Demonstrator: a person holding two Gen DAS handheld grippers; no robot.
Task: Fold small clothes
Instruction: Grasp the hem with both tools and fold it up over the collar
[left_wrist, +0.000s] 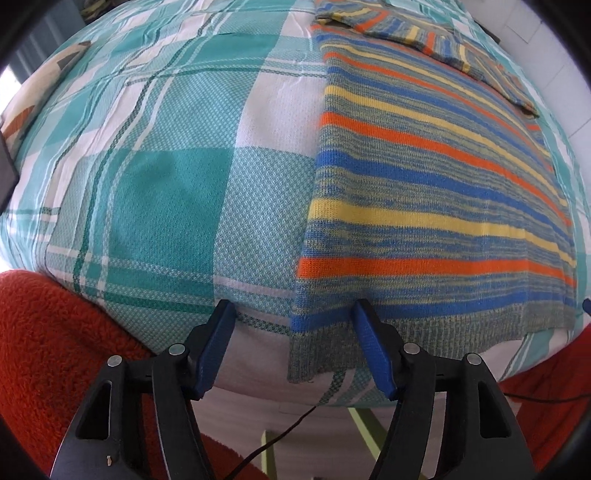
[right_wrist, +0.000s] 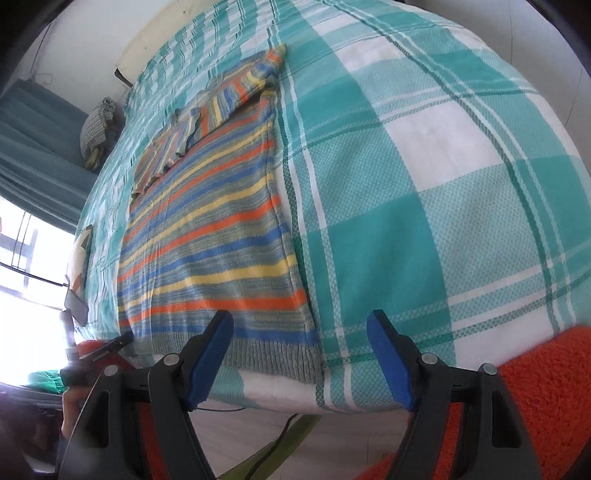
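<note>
Your bed (right_wrist: 424, 221) carries a teal and white checked cover, with a window (right_wrist: 26, 280) on its left side. The striped sweater (left_wrist: 436, 206) lies flat near the front edge, sleeves folded across its top. Your left claw (left_wrist: 293, 314) and right claw (right_wrist: 301, 325) both stand spread, one at each hem corner, holding nothing.

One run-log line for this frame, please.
phase: pre-grasp | left claw: open, at hem's left corner | right claw: open, at hem's right corner | striped sweater: flat on plaid bedspread, sleeves folded in
</note>
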